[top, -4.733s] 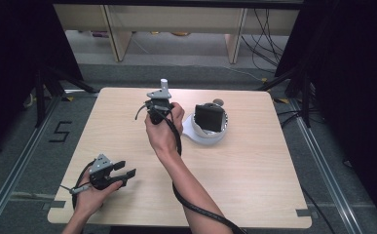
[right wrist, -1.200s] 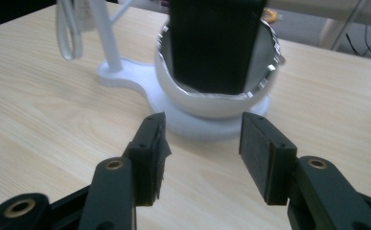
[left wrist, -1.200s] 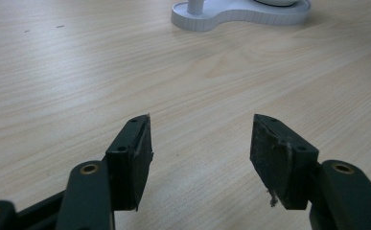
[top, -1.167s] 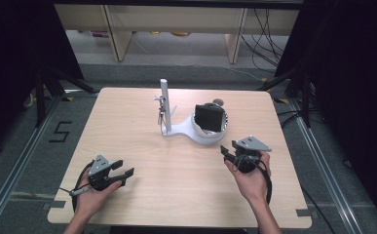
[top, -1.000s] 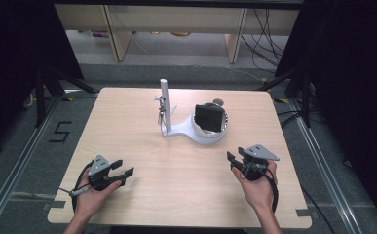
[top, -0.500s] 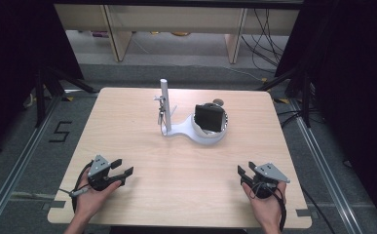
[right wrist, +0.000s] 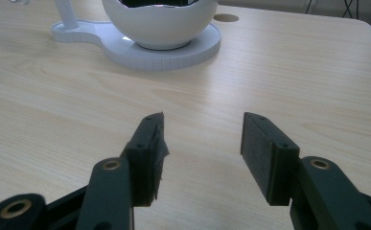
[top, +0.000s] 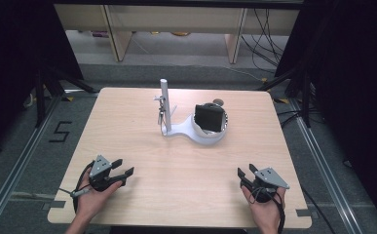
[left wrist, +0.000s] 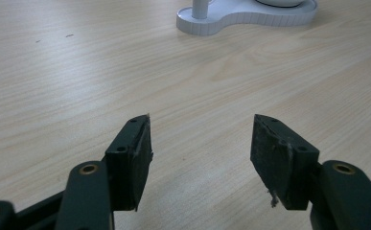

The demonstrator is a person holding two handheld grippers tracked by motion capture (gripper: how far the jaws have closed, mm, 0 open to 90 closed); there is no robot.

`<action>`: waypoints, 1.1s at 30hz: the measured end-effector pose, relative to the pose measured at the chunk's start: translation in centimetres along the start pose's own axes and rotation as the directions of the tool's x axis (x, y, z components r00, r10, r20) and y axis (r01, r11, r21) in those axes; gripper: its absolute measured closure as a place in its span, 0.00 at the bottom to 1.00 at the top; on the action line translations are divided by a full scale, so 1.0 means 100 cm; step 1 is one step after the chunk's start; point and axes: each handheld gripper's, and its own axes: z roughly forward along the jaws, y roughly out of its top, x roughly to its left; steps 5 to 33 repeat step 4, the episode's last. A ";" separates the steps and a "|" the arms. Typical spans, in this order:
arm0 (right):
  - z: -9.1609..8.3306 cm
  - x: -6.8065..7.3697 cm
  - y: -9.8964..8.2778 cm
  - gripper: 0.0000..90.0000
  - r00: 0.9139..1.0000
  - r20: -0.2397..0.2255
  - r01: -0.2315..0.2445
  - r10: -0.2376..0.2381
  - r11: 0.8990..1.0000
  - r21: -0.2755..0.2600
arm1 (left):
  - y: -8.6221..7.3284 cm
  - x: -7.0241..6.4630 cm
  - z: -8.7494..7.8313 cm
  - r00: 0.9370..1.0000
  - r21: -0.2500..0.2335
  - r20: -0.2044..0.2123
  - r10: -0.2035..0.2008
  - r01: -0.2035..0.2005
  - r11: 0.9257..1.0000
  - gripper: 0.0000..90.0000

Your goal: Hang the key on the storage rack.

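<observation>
A white stand (top: 181, 130) sits at the table's far middle, with an upright post (top: 164, 100) at its left end and a round white bowl (top: 219, 131) at its right. A dark object (top: 209, 117) sits in the bowl. My left gripper (top: 123, 166) rests open near the front left corner, pointing toward the stand, jaws apart over bare wood (left wrist: 200, 139). At the front right, my right gripper (top: 245, 170) is open too, nothing between its jaws (right wrist: 203, 139). The bowl (right wrist: 159, 21) and stand base (right wrist: 125, 48) lie ahead of it.
A small brown round spot (top: 218, 102) lies on the wooden table (top: 142, 204) just behind the bowl. The stand base (left wrist: 250, 14) shows far ahead in the left gripper view. Dark floor, metal rails and shelving surround the table.
The right hand left the stand's post, drew back to the table's front right and came down near the surface. The left hand stayed put.
</observation>
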 end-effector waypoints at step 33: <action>0.000 0.000 -0.001 0.57 1.000 0.004 -0.005 0.005 1.000 -0.002 | 0.000 0.000 0.000 1.000 -0.004 0.002 0.000 0.000 1.000 0.44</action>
